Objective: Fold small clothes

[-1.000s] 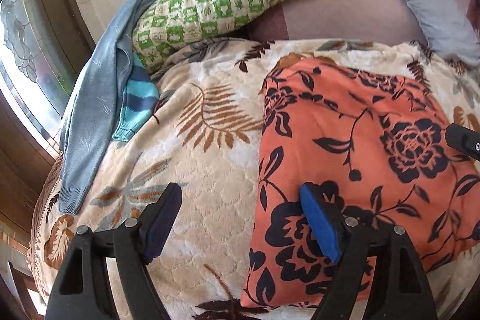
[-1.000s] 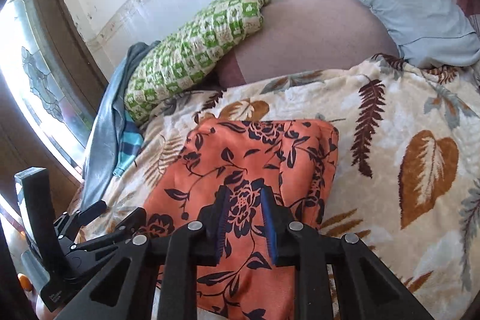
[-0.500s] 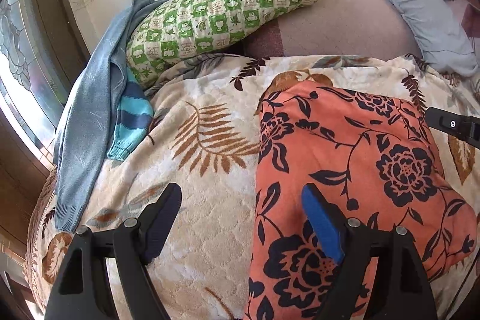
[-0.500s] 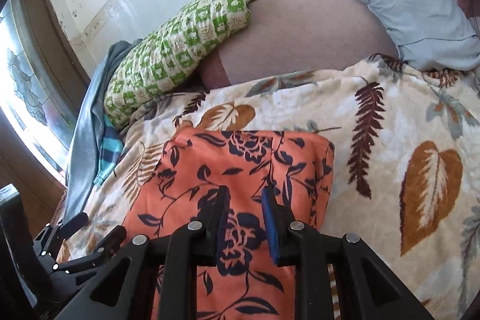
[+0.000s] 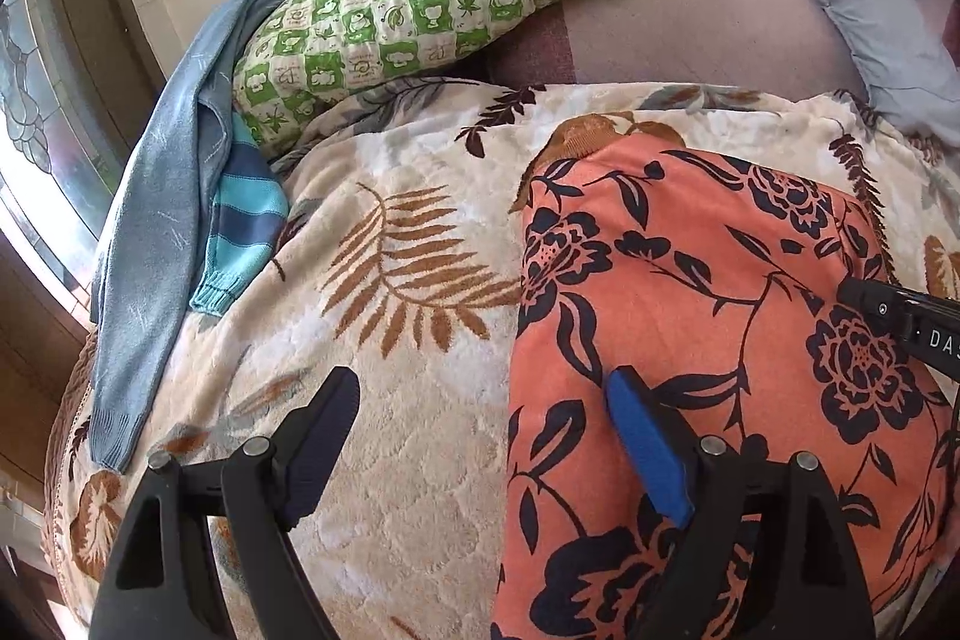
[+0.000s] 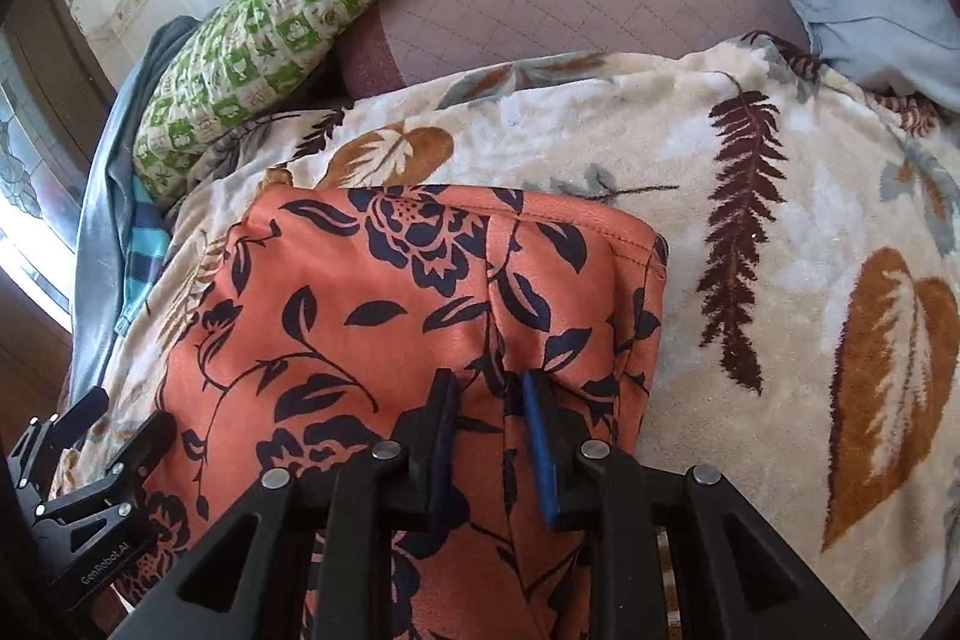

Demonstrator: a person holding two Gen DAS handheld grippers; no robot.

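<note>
Your orange flowered garment (image 6: 372, 340) lies folded on the leaf blanket (image 6: 780, 280) on the bed. Your right gripper (image 6: 489, 436) pinches a ridge of its cloth. Your left gripper (image 5: 480, 436) is opening wide, empty, fingers astride the garment's left edge. Next, I think, fold it again.

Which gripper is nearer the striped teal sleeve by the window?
Left. The left gripper stands over the blanket beside the orange garment, nearer the striped sleeve; the right gripper is farther, over the garment's other side.
</note>
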